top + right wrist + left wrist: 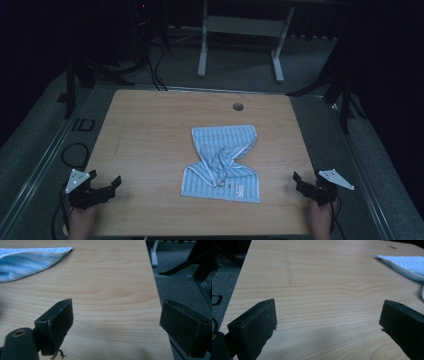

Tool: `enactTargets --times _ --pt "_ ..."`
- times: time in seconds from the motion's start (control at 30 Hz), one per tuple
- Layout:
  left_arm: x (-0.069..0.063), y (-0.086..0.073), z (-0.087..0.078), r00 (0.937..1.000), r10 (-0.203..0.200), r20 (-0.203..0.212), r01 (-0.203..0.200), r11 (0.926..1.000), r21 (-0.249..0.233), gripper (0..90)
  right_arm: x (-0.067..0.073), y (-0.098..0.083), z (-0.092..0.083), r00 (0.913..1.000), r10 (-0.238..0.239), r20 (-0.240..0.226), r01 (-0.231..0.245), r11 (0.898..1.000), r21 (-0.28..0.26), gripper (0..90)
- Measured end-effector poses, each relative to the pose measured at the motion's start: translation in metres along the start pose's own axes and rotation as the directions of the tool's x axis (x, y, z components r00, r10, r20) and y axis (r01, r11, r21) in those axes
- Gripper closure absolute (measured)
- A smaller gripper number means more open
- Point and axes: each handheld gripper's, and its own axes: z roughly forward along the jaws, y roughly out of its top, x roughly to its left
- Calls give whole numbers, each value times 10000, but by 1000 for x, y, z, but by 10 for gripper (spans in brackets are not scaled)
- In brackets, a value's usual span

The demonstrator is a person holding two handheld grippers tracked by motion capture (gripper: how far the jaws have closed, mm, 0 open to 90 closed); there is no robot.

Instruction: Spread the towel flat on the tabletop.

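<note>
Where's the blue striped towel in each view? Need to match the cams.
High view: blue striped towel lies crumpled at the table's centre, between the two claws.
Left gripper view: towel at the upper right edge.
Right gripper view: towel at the upper left corner.
Shared landmark: the wooden table.

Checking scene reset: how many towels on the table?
1. A blue-and-white striped towel lies twisted at the middle of the wooden table, between and ahead of the open left gripper and right gripper. Nothing seems hidden beneath it.
</note>
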Motion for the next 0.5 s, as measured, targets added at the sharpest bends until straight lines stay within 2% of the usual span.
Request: enactTargets --times 0.17,0.23,0.3,0.37,0.4,0.47,0.5 --pt "1 0 1 9998 -133 117 132 9999 74 11 3 0 0 9995 -315 43 315 9995 30 138" --pt "1 0 2 9994 -84 335 73 9994 326 11 4 0 1 9992 -405 -18 405 9990 173 137" --pt "0 2 3 9983 -26 586 -5 9986 530 11 4 0 1 9994 -287 -171 290 9995 160 136" --pt "-1 5 4 9968 57 791 -127 9960 889 11 2 0 1 9984 -267 -489 274 9995 141 136" --pt "-1 6 5 9957 149 914 -250 9936 1106 11 1 1 2 9963 -262 -821 282 9993 234 136" --pt "-3 8 6 9937 434 1030 -599 9848 1629 11 0 2 5 9897 -292 -1401 374 9977 565 133" --pt "-3 8 7 9921 629 1088 -828 9783 1902 11 1 2 6 9846 -515 -1669 637 9956 684 131"
